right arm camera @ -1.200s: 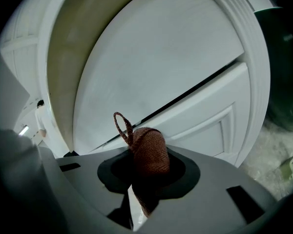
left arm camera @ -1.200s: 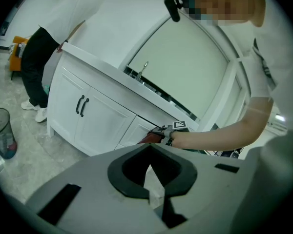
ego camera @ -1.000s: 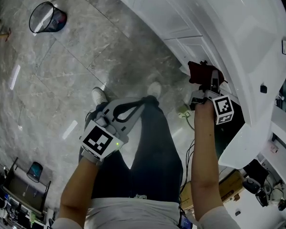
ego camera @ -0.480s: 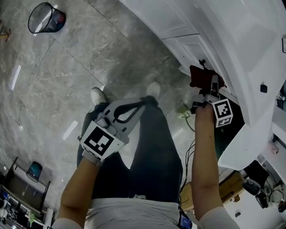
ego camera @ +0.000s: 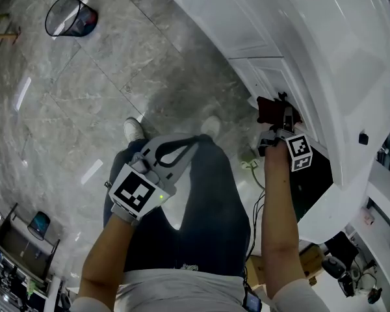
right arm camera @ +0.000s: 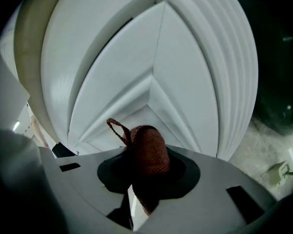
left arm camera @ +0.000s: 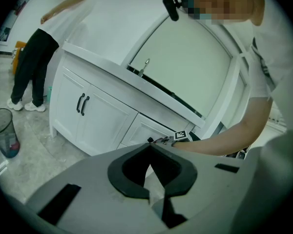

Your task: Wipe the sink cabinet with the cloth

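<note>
Holding: right gripper (ego camera: 281, 121) pinches the bunched dark red cloth (right arm camera: 149, 152).
Direction: sink cabinet (ego camera: 263, 57) door lies straight ahead of the cloth; contact unclear.
Nearer arm: right; left gripper (left arm camera: 154, 182) is pressed together, empty, well apart.
Views: right gripper view shows the door mouldings; head view places the cloth low on the front.

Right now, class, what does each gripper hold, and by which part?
The right gripper is shut on the reddish-brown cloth, pinching its bunched lower part; the cloth's loop sticks out free. The left gripper holds nothing, jaws together.
</note>
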Motion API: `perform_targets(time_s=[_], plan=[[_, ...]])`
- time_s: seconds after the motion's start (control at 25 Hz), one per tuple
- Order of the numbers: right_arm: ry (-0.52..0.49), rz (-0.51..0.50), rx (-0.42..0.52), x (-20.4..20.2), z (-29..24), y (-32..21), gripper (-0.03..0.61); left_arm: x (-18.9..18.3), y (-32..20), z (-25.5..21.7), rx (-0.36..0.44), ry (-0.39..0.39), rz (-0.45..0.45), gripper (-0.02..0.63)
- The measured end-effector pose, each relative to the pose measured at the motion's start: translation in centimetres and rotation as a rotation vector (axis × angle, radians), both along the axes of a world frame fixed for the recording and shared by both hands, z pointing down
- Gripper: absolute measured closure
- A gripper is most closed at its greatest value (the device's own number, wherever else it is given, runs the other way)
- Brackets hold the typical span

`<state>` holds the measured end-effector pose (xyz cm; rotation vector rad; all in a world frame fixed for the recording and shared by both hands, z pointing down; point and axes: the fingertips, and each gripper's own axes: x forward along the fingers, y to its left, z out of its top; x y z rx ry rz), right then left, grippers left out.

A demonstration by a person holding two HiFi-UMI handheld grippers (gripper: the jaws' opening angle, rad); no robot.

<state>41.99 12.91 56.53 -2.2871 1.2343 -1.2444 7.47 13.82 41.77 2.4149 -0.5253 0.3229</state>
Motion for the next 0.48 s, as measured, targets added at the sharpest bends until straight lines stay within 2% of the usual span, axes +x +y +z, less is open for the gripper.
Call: perform_targets(time_s=[0.48], plan=[[0.025,-0.036,-0.089,-1.1,4.7,-1.6,0.479,-1.8,-1.4,1.7,0.006,-0.015,-0.072,0.603]])
